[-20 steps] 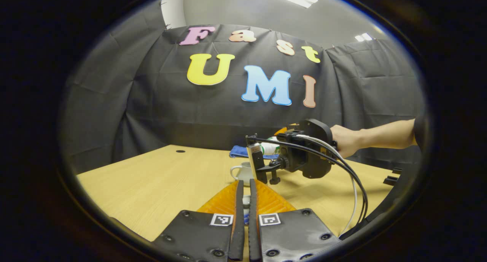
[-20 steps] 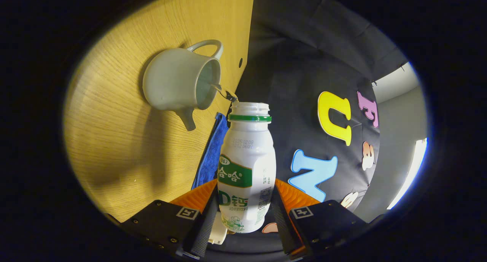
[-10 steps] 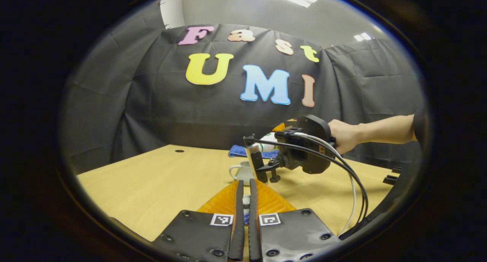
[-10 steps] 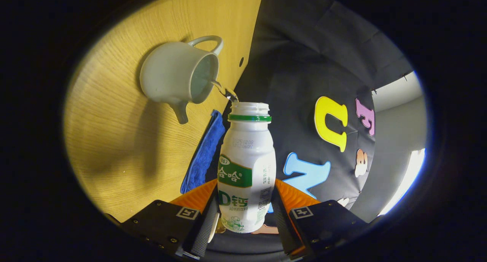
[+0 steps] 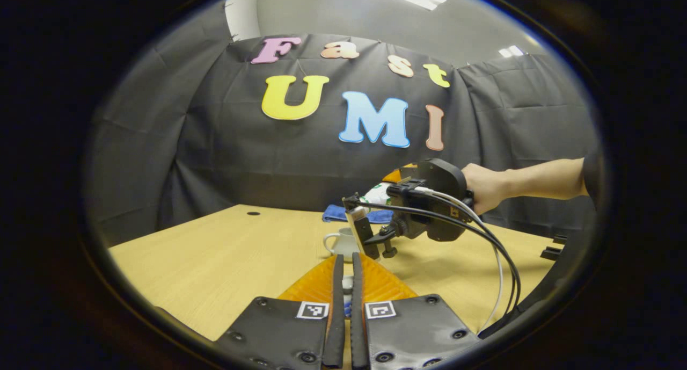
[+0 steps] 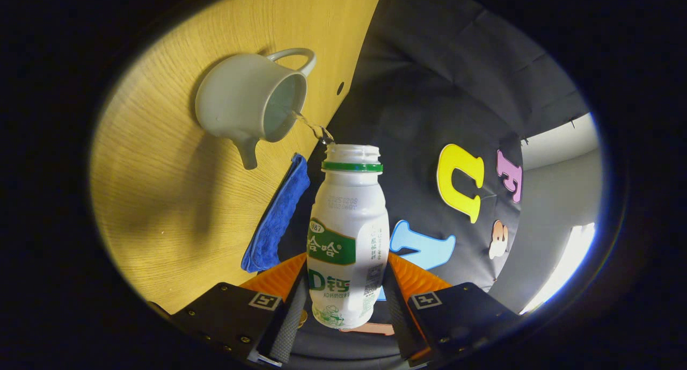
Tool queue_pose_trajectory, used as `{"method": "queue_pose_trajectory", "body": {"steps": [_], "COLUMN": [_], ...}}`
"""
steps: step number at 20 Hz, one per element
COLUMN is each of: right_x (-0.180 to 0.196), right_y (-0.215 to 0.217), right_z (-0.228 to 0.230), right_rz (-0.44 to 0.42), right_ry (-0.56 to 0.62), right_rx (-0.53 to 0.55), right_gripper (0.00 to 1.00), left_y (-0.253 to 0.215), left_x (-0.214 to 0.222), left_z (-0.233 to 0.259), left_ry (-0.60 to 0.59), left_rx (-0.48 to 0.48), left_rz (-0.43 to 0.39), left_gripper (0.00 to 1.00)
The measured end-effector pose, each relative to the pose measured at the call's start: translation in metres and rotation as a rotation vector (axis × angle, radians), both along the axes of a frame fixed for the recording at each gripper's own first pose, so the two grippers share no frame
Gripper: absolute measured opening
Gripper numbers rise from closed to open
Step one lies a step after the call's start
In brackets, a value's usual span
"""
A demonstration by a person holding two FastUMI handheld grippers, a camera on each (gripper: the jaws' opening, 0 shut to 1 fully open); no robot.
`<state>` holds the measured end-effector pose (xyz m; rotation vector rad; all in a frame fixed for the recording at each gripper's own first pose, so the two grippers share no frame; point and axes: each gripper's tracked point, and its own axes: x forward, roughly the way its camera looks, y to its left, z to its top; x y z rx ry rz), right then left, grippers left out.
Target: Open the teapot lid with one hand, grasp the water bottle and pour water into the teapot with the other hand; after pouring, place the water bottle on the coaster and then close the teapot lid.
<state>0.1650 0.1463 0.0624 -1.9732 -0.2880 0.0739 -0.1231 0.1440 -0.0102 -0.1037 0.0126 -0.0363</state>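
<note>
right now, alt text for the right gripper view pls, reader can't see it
The right gripper holds a white water bottle tipped over, and a thin stream of water runs from its open mouth into the lidless pale teapot on the wooden table. A blue cloth lies at the table's edge beside the teapot.

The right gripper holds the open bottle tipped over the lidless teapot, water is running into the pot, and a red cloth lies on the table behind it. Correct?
One detail is off: the cloth is blue, not red, as the right gripper view shows. The rest stands: the right gripper holds the open bottle tipped toward the lidless teapot, and a thin stream of water runs into it.
</note>
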Motion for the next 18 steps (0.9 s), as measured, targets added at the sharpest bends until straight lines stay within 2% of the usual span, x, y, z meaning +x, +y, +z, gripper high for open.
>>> {"method": "queue_pose_trajectory", "body": {"steps": [3,4,5,6,11,12,13,14,18], "right_x": [0.001,0.001,0.002,0.002,-0.001,-0.001,-0.003,-0.004,-0.001], "right_y": [0.001,0.001,0.002,0.002,0.005,0.006,0.007,0.007,0.009], "right_z": [0.003,0.003,0.004,0.005,0.005,0.004,0.003,0.001,-0.005], "right_rz": [0.004,0.005,0.007,0.008,0.018,0.021,0.024,0.026,0.033], "right_ry": [-0.010,-0.015,-0.018,-0.020,-0.033,-0.035,-0.036,-0.035,-0.030], "right_rx": [-0.017,-0.021,-0.024,-0.029,-0.058,-0.064,-0.069,-0.075,-0.109], "right_gripper": [0.73,0.73,0.73,0.73,0.73,0.72,0.72,0.72,0.73], "left_y": [0.000,-0.001,0.000,0.000,-0.001,-0.002,-0.002,-0.002,-0.002], "left_x": [0.001,0.001,0.000,0.001,0.000,0.000,0.000,0.000,0.000], "left_z": [0.000,0.000,-0.001,0.000,-0.002,-0.002,-0.002,-0.001,-0.002], "left_ry": [0.002,0.003,0.003,0.004,0.005,0.005,0.005,0.006,0.009], "left_rx": [0.002,0.001,0.001,0.002,0.008,0.009,0.009,0.011,0.014], "left_rz": [-0.002,-0.002,-0.002,-0.002,-0.003,-0.004,-0.003,-0.003,-0.005], "left_gripper": [0.15,0.11,0.11,0.15,0.15,0.11,0.11,0.15,0.15]}}
